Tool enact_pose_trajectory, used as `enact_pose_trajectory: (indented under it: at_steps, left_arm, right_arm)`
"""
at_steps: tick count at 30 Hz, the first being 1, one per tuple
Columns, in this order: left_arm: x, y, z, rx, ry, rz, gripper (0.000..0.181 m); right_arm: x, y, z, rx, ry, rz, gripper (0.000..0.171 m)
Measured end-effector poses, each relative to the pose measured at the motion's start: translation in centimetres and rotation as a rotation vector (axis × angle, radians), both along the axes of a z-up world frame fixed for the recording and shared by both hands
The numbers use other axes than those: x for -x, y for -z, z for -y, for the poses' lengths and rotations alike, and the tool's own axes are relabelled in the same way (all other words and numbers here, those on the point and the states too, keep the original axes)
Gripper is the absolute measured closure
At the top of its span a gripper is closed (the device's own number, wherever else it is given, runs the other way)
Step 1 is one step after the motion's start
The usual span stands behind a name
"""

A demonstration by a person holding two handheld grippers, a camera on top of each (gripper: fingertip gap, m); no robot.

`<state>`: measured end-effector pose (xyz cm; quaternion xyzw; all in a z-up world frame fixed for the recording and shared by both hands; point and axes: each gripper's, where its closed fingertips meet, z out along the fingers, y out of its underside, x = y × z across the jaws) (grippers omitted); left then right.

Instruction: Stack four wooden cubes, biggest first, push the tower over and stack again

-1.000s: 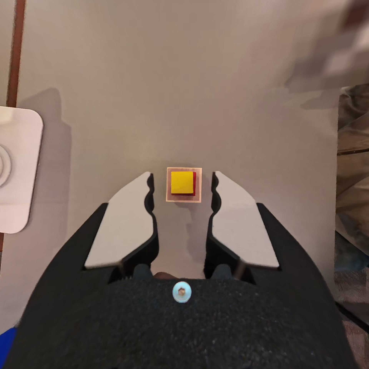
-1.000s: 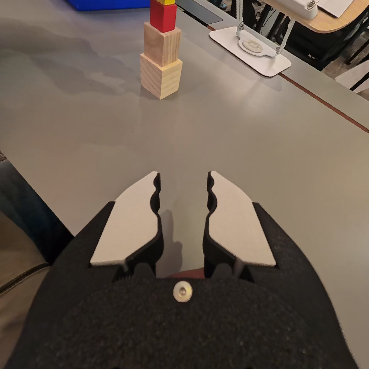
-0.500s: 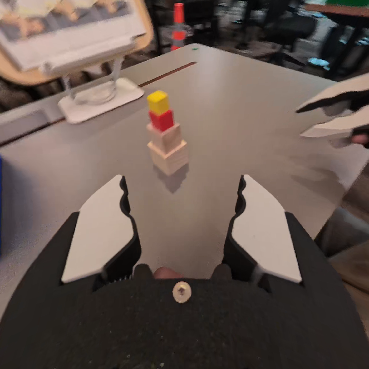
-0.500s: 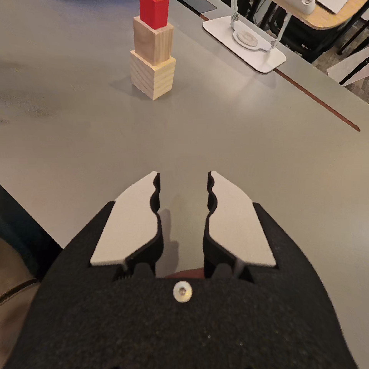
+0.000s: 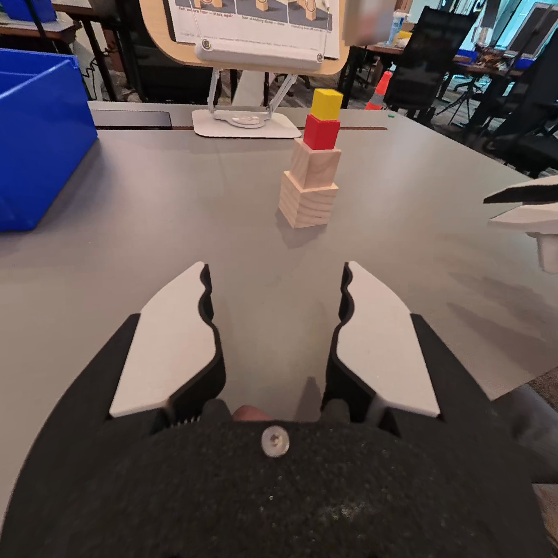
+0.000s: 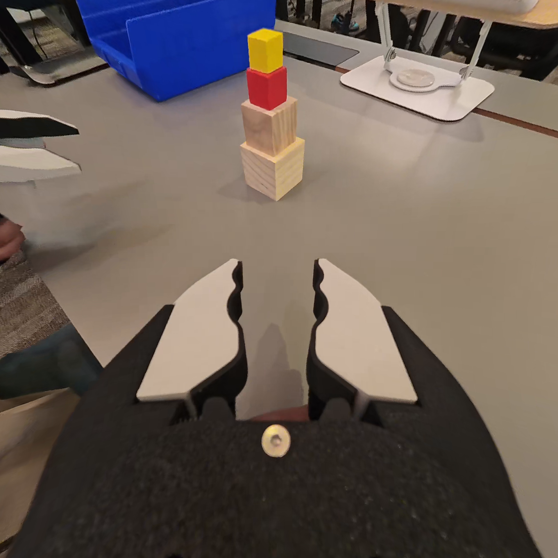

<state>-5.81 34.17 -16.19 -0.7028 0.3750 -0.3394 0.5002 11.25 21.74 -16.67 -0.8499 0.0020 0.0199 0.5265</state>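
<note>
1. Left wrist view: the left claw (image 5: 275, 267) stands wide apart and holds nothing, hanging low over the grey table (image 5: 151, 217).
2. Ahead of its tips and a little to the right stands the tower: the big plain cube (image 5: 306, 203) on the table, the smaller plain cube (image 5: 315, 166) on it, then the red cube (image 5: 321, 134), then the yellow cube (image 5: 326, 104) on top. Each cube sits slightly turned against the one below, so corners overhang a little.
3. Bare table lies between the claw's tips and the tower, and also on both sides of the tower.
4. Far left of the claw is a blue bin (image 5: 39, 136); straight ahead past the tower, a white stand base (image 5: 244, 125) sits by a brown seam near the table's far edge.
5. The right claw (image 5: 522, 208) shows at the right border, well apart from the tower. The table's right edge runs just below it.
6. Right wrist view: the right claw (image 6: 277, 262) has a narrower gap than the left and is empty too.
7. The tower stands straight ahead of its tips, with open table in between.
8. The bin lies beyond the tower to the left, the stand base beyond to the right, both apart from the tower.
9. The left claw's fingers (image 6: 36, 160) enter at the left border, near the table's near edge.
</note>
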Motion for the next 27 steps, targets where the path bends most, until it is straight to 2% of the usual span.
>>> enact_pose_trajectory:
  at_steps: [8,24,25,27]
  left_arm:
    - [-0.6,1.0,0.6,0.06,0.053,-0.002,0.106]
    - [-0.9,1.4,0.9,0.075,0.086,-0.026,0.11]
    - [-0.9,1.5,1.0,0.075,0.088,-0.031,0.11]
    - [-1.0,1.7,1.1,0.077,0.1,-0.039,0.111]
  right_arm:
    - [0.1,1.0,0.7,0.027,-0.017,0.06,0.127]
    - [0.6,1.1,-1.4,0.072,-0.092,0.143,0.133]
    - [0.6,1.2,-1.6,0.078,-0.106,0.153,0.135]
    - [1.1,1.4,-2.2,0.092,-0.165,0.173,0.152]
